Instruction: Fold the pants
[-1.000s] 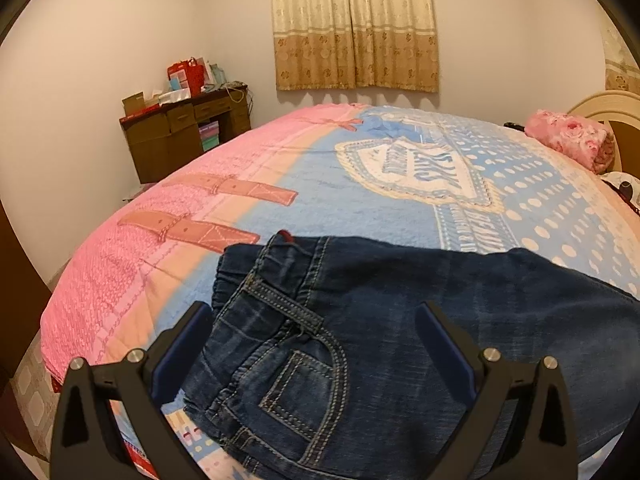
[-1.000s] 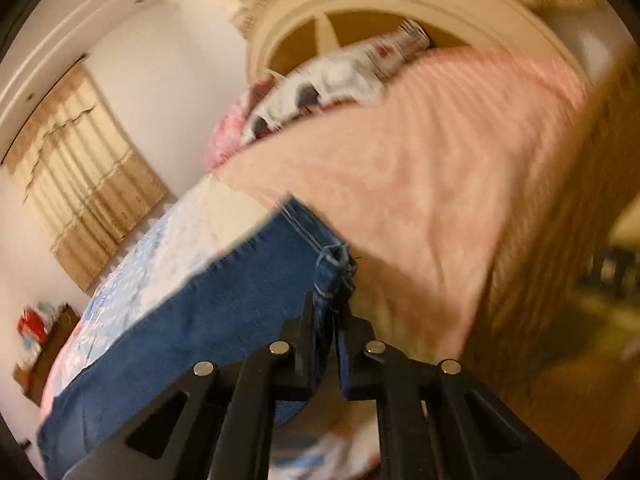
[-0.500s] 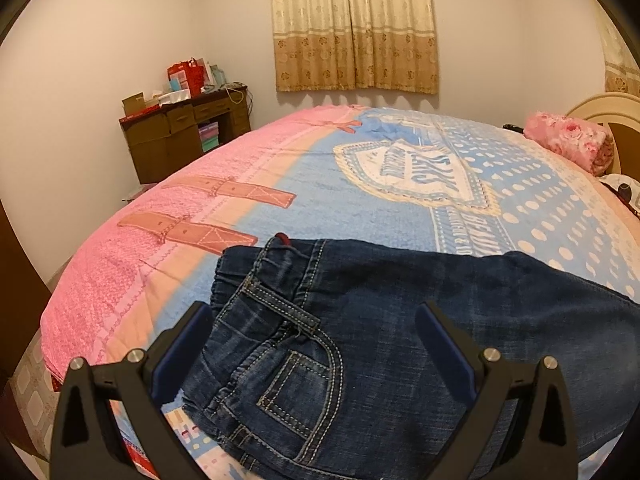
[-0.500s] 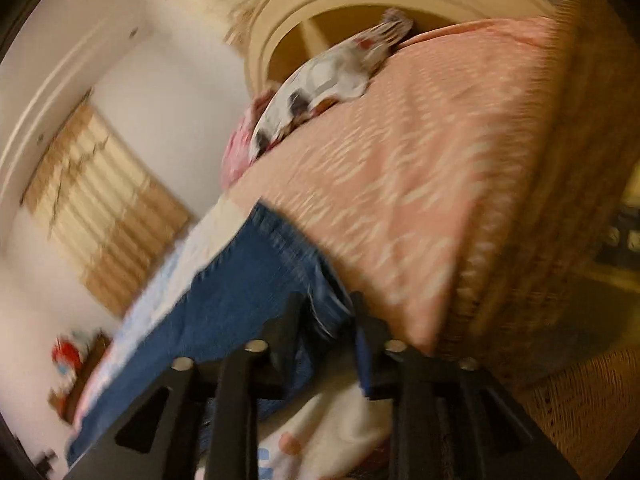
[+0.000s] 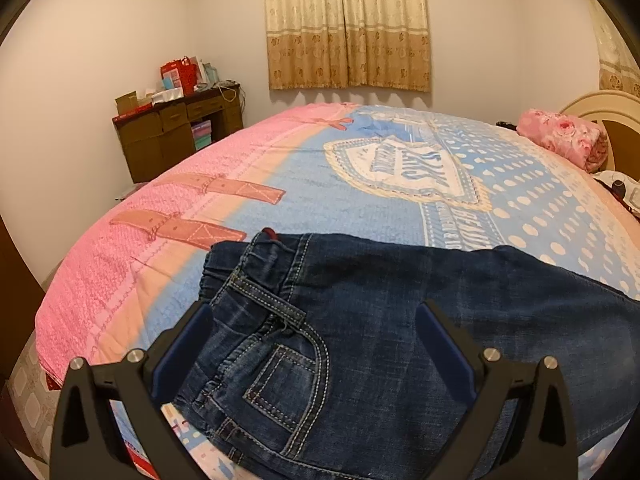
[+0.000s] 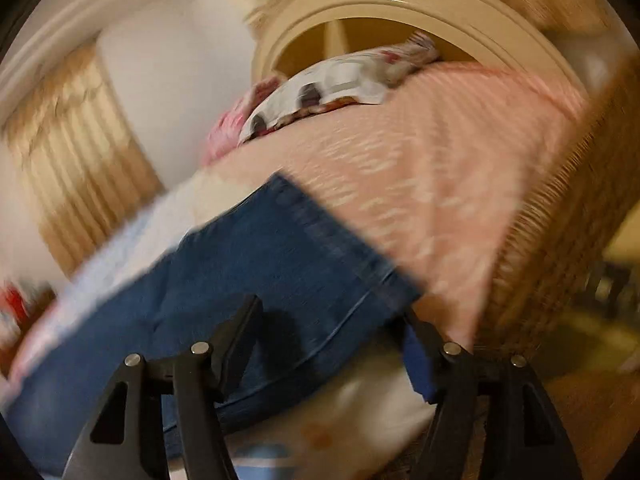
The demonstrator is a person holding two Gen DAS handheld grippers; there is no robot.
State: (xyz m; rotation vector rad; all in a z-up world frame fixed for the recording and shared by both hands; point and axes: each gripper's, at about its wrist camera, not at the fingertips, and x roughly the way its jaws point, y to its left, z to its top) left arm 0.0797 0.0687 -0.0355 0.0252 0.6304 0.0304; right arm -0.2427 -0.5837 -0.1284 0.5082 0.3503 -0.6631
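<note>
I logged the left tool with its jaws spread wide, hovering over the waistband end of the jeans and holding nothing. Its blue pads sat either side of the front pocket and fly stitching. The jeans lay flat along the near edge of the bed, on a pink and blue patterned bedspread, waistband toward the pink side, legs running off to the right of the left wrist view.

In the right wrist view, heavily motion-blurred, I noted the right tool also spread wide, with the hem end of the jeans lying between and ahead of its fingers. I could not tell whether either finger touched the denim. The hem rested on the peach-pink part of the bedspread, near the bed's edge.

Further items recorded: a rolled pink floral blanket near the cream headboard; a white patterned pillow in front of the headboard in the right view; beige curtains on the far wall; a brown desk in the corner, cluttered with boxes and a red bag.
</note>
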